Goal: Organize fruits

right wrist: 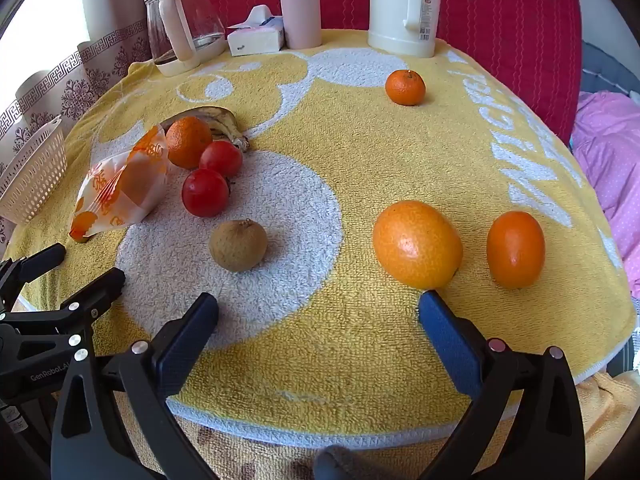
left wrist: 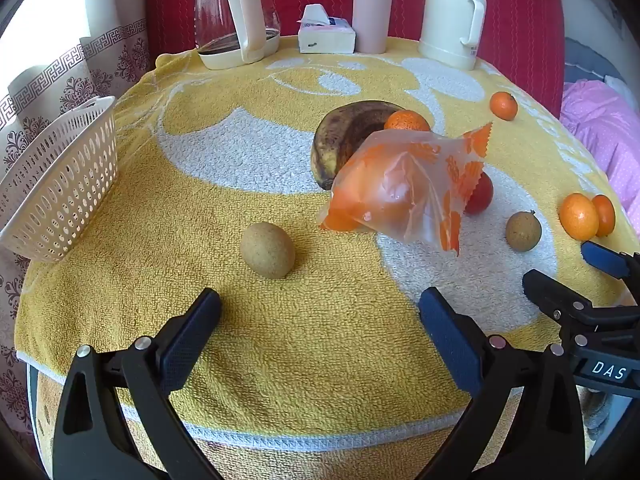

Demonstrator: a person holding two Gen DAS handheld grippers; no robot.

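Note:
My left gripper (left wrist: 320, 304) is open above the towel's front edge, with a brown round fruit (left wrist: 267, 250) just beyond its left finger. Behind it lie a spotted banana (left wrist: 340, 136), a mandarin (left wrist: 406, 121) and an orange-printed plastic bag (left wrist: 404, 188) partly hiding a red fruit (left wrist: 482, 196). My right gripper (right wrist: 318, 306) is also open and empty. A large orange fruit (right wrist: 416, 244) sits just past its right finger, a smaller one (right wrist: 516, 250) to the right. A second brown fruit (right wrist: 238, 245), two red fruits (right wrist: 206, 193) and a far mandarin (right wrist: 405, 87) also rest on the towel.
A white perforated basket (left wrist: 60, 196) stands at the table's left edge. Along the back are a glass kettle (left wrist: 234, 16), a tissue pack (left wrist: 326, 34), a pink tumbler (left wrist: 371, 12) and a cream flask (left wrist: 454, 14). A yellow-and-white towel (left wrist: 280, 340) covers the round table.

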